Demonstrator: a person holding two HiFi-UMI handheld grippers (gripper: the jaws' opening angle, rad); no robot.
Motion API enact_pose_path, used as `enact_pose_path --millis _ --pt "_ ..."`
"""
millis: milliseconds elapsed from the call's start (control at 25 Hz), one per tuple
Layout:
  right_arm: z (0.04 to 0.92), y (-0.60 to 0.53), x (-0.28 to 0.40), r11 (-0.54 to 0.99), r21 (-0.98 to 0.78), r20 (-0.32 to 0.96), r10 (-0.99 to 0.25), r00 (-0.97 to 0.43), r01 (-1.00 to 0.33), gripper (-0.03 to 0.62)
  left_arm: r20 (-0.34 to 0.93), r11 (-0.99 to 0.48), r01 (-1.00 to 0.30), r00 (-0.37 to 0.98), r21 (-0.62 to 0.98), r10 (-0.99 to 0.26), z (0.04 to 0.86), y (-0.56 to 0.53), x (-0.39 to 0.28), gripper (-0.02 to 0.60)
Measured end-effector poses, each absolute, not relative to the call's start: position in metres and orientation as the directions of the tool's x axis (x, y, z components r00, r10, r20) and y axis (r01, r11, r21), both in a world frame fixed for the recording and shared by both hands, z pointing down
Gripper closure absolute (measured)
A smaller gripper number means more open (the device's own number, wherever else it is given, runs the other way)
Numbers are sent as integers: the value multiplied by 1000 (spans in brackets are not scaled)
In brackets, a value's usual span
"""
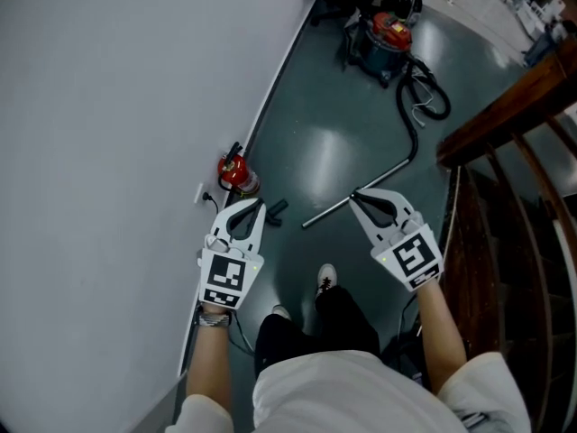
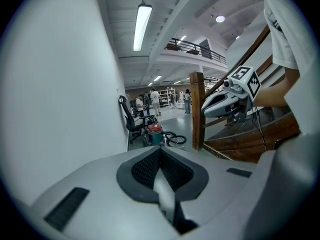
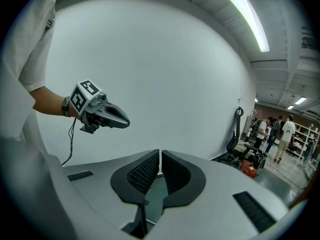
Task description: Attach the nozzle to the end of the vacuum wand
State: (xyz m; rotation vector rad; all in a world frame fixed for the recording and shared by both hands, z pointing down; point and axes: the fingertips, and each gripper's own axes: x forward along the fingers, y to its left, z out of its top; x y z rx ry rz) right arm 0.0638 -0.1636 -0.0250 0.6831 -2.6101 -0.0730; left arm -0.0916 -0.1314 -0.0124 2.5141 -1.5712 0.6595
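Observation:
In the head view a metal vacuum wand (image 1: 361, 192) lies on the dark floor, joined by a black hose (image 1: 422, 97) to a red and blue vacuum (image 1: 388, 30) far ahead. A small black nozzle (image 1: 276, 211) lies on the floor just left of the wand's near end. My left gripper (image 1: 260, 204) hangs above the floor beside the nozzle, shut and empty. Over the wand's near part my right gripper (image 1: 354, 195) is shut with nothing in it. The left gripper view has shut jaws (image 2: 160, 151), the right gripper (image 2: 225, 101) and the vacuum (image 2: 155, 133). The right gripper view shows closed pads (image 3: 159, 154) and the left gripper (image 3: 102, 113).
A white wall (image 1: 108, 106) runs along the left. A red canister-like object (image 1: 236, 174) stands at the wall's foot near the nozzle. A wooden stair railing (image 1: 505, 106) rises on the right. The person's shoe (image 1: 325, 280) is on the floor below the wand. An office chair (image 2: 131, 121) stands by the vacuum.

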Motion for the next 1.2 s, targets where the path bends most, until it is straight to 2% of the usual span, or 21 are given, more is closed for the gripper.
enact_pose_path --millis 1200 --pt "166 -176 50 896 144 451 -437 -778 -420 562 465 -501 -852 387 -149 -796 165 -140 -96 584"
